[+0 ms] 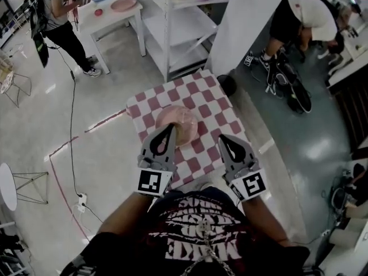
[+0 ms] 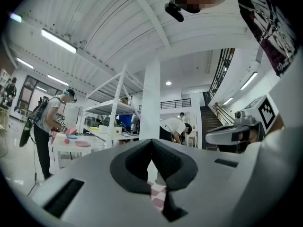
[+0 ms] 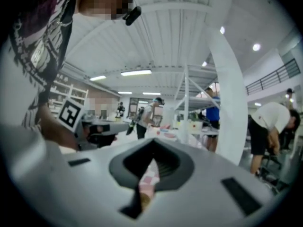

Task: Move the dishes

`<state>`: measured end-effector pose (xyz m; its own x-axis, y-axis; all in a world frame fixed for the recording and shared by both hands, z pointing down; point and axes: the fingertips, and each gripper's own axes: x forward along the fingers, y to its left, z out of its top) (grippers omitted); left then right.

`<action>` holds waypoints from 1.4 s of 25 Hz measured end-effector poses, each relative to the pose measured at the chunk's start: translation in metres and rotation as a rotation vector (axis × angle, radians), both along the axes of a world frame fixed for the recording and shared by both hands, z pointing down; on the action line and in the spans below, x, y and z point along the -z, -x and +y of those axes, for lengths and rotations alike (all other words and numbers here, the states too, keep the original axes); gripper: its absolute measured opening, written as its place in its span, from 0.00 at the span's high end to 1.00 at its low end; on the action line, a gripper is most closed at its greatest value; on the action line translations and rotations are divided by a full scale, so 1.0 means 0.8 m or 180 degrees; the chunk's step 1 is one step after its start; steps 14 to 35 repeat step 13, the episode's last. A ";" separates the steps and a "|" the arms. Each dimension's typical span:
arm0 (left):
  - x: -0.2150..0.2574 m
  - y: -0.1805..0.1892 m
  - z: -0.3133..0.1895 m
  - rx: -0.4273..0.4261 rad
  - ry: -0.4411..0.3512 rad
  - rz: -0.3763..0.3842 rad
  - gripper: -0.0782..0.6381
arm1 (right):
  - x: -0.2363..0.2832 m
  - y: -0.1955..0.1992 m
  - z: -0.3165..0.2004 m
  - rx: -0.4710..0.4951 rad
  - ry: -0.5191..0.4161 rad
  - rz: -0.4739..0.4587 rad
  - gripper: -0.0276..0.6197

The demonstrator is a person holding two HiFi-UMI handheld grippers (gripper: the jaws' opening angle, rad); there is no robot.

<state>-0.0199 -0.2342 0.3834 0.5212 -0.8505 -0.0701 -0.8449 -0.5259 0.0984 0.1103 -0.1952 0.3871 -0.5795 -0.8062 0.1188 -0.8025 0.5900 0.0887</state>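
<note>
A pink dish (image 1: pixel 184 121) sits near the middle of a small table covered with a red-and-white checked cloth (image 1: pixel 208 95). Both grippers hover over the table's near edge, pointing away from me. My left gripper (image 1: pixel 171 127) is shut and empty, its tip at the dish's near-left rim in the head view; whether it touches the dish I cannot tell. My right gripper (image 1: pixel 222 137) is shut and empty, to the right of the dish and apart from it. In the left gripper view (image 2: pixel 152 141) and the right gripper view (image 3: pixel 154 141) the jaws meet, with checked cloth showing below them.
A white shelf rack (image 1: pixel 178 22) and a white pillar (image 1: pixel 247 22) stand just beyond the table. A white table with plates (image 1: pixel 118 6) is at the back left beside a standing person (image 1: pixel 54 10). Another person (image 1: pixel 305 10) bends over at the right. A cable and power strip (image 1: pixel 81 200) lie on the floor left.
</note>
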 end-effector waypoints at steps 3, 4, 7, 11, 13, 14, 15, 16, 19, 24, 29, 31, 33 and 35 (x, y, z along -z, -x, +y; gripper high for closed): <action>0.023 0.002 0.010 0.0086 -0.0114 -0.0006 0.85 | 0.022 -0.003 0.010 0.0053 -0.0135 0.0012 0.91; 0.030 0.002 0.015 0.0116 -0.0146 -0.0023 0.85 | 0.028 -0.004 0.013 0.0078 -0.0169 -0.0009 0.91; 0.049 -0.007 0.031 0.0229 -0.0240 -0.0168 0.85 | 0.045 -0.016 0.023 0.0165 -0.0239 -0.0066 0.91; 0.063 -0.036 0.054 0.0342 -0.0260 -0.0264 0.85 | 0.066 -0.048 0.036 0.0243 -0.0410 -0.0099 0.91; 0.068 -0.054 0.064 0.0372 -0.0244 -0.0259 0.85 | 0.073 -0.068 0.042 0.0264 -0.0470 -0.0124 0.91; 0.068 -0.054 0.064 0.0372 -0.0244 -0.0259 0.85 | 0.073 -0.068 0.042 0.0264 -0.0470 -0.0124 0.91; 0.068 -0.054 0.064 0.0372 -0.0244 -0.0259 0.85 | 0.073 -0.068 0.042 0.0264 -0.0470 -0.0124 0.91; 0.068 -0.054 0.064 0.0372 -0.0244 -0.0259 0.85 | 0.073 -0.068 0.042 0.0264 -0.0470 -0.0124 0.91; 0.068 -0.054 0.064 0.0372 -0.0244 -0.0259 0.85 | 0.073 -0.068 0.042 0.0264 -0.0470 -0.0124 0.91; 0.068 -0.054 0.064 0.0372 -0.0244 -0.0259 0.85 | 0.073 -0.068 0.042 0.0264 -0.0470 -0.0124 0.91; 0.068 -0.054 0.064 0.0372 -0.0244 -0.0259 0.85 | 0.073 -0.068 0.042 0.0264 -0.0470 -0.0124 0.91; 0.068 -0.054 0.064 0.0372 -0.0244 -0.0259 0.85 | 0.073 -0.068 0.042 0.0264 -0.0470 -0.0124 0.91; 0.068 -0.054 0.064 0.0372 -0.0244 -0.0259 0.85 | 0.073 -0.068 0.042 0.0264 -0.0470 -0.0124 0.91; 0.068 -0.054 0.064 0.0372 -0.0244 -0.0259 0.85 | 0.073 -0.068 0.042 0.0264 -0.0470 -0.0124 0.91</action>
